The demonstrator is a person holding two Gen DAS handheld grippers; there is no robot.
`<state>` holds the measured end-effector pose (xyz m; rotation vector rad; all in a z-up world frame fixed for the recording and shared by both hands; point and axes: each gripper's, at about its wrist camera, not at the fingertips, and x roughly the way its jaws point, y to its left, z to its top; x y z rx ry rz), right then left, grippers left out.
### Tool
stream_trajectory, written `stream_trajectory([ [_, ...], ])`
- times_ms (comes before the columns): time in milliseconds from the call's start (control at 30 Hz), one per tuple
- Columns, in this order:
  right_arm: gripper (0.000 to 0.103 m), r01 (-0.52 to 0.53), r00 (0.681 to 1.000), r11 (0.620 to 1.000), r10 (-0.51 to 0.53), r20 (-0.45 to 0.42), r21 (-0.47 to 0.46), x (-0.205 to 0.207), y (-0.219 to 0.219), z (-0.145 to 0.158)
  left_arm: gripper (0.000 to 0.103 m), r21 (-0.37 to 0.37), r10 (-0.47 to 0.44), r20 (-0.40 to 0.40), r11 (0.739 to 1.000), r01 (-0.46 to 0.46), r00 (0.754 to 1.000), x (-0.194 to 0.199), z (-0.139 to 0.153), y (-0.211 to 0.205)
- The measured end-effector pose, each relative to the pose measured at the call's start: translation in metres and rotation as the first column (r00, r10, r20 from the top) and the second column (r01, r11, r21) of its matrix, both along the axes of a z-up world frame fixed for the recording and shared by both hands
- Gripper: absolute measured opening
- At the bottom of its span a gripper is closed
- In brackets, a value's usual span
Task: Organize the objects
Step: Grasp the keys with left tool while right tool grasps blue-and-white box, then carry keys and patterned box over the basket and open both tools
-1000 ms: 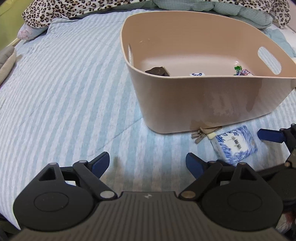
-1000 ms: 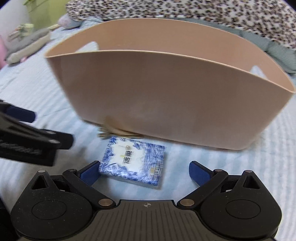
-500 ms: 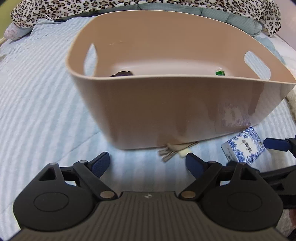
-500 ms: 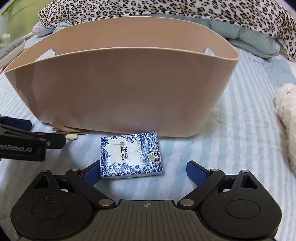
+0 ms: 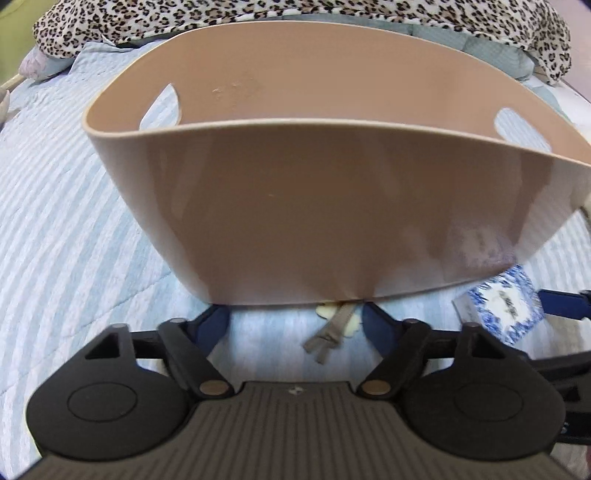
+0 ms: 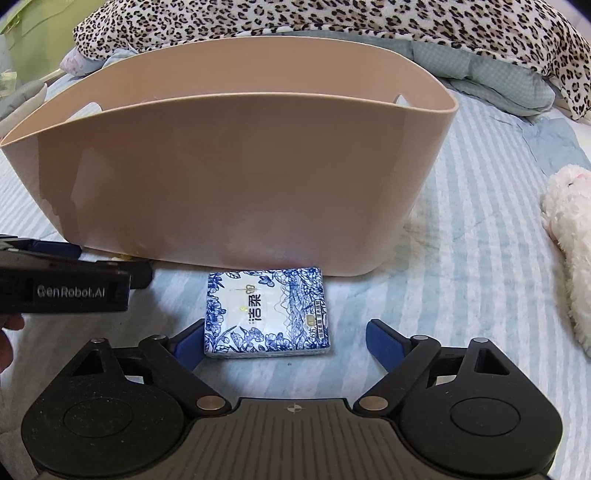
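Both tools had closed in: the left tool (image 5: 295,319) narrowed around flat tan keys (image 5: 330,332), the right tool (image 6: 279,341) around a blue-and-white floral tissue packet (image 6: 266,312), neither gripping yet; keys wedged under the beige plastic basket (image 5: 317,206) could slip.

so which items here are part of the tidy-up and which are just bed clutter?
In play:
- beige tub
- blue-and-white tissue pack, between the open right gripper jaws
- keys, between the open left gripper jaws

Lying about:
- leopard-print blanket
- white plush toy
- striped bedsheet

bed, striped sheet (image 6: 480,206) | on it: bin (image 6: 229,177), tissue pk (image 6: 266,314), keys (image 5: 328,332), plush (image 6: 569,236)
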<state>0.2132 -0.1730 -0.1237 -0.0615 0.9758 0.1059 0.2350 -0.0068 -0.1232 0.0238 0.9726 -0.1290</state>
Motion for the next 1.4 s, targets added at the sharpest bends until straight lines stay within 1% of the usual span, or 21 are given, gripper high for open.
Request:
stream_trajectory([
  [33,0.087,-0.002,1.000,1.000,0.002,0.002,-0.001,0.005,0.001,0.000,0.068,-0.006,-0.011,-0.003,1.000,0.011,1.000,-0.001,0.002,-0.001],
  [67,0.085,-0.005,1.000,1.000,0.005,0.005,-0.001,0.006,0.001,0.000,0.063,-0.007,-0.024,-0.005,1.000,0.024,1.000,-0.001,0.003,-0.002],
  [133,0.082,-0.012,1.000,1.000,0.012,0.007,0.000,0.006,0.001,-0.002,0.058,-0.004,-0.045,-0.008,0.999,0.045,0.999,-0.002,0.004,-0.004],
  [200,0.074,-0.022,1.000,1.000,0.021,0.007,0.003,0.009,0.000,-0.001,0.052,-0.007,-0.063,-0.012,0.998,0.063,0.998,-0.004,0.006,-0.003],
  [233,0.070,-0.026,1.000,1.000,0.026,0.008,0.005,0.007,0.001,0.000,0.045,-0.012,-0.073,-0.015,0.997,0.073,0.997,-0.004,0.007,-0.003],
  [267,0.063,-0.034,0.999,0.999,0.033,0.009,0.009,0.008,0.002,0.000,0.042,-0.015,-0.084,-0.016,0.996,0.084,0.996,-0.005,0.008,-0.004],
  [300,0.061,-0.037,0.999,0.999,0.037,0.010,0.009,0.004,0.003,0.002,0.042,-0.015,-0.091,-0.015,0.996,0.091,0.996,-0.005,0.009,-0.004],
  [333,0.061,-0.041,0.999,0.999,0.041,0.011,0.009,0.003,0.003,0.002,0.041,-0.014,-0.097,-0.014,0.995,0.097,0.995,-0.005,0.010,-0.003],
  [367,0.060,-0.044,0.999,0.999,0.044,0.013,0.008,0.002,0.003,0.003,0.036,-0.013,-0.101,-0.016,0.995,0.101,0.995,-0.005,0.011,-0.003],
  [400,0.060,-0.046,0.999,0.999,0.046,0.012,0.009,0.002,0.003,0.002,0.035,-0.014,-0.105,-0.017,0.994,0.104,0.994,-0.008,0.006,0.002],
  [433,0.060,-0.045,0.999,0.999,0.045,0.012,0.013,0.002,0.002,0.002,0.028,-0.017,-0.104,-0.020,0.994,0.104,0.994,-0.007,0.006,0.003],
  [600,0.060,-0.053,0.999,0.998,0.053,0.010,0.012,-0.010,0.007,0.005,0.025,-0.030,-0.112,-0.029,0.993,0.111,0.993,-0.013,0.006,0.011],
  [733,0.060,-0.056,0.998,0.998,0.056,0.006,0.012,-0.015,0.008,0.008,0.019,-0.030,-0.125,-0.027,0.992,0.125,0.992,-0.015,0.009,0.013],
  [1133,0.060,-0.052,0.999,0.999,0.051,0.009,0.013,-0.032,-0.002,0.016,0.019,-0.041,-0.134,-0.044,0.990,0.133,0.990,-0.028,0.020,0.032],
  [1400,0.060,-0.086,0.995,0.996,0.084,0.055,0.029,-0.052,0.005,0.043,0.019,-0.035,-0.148,-0.037,0.989,0.147,0.988,-0.052,0.040,0.052],
])
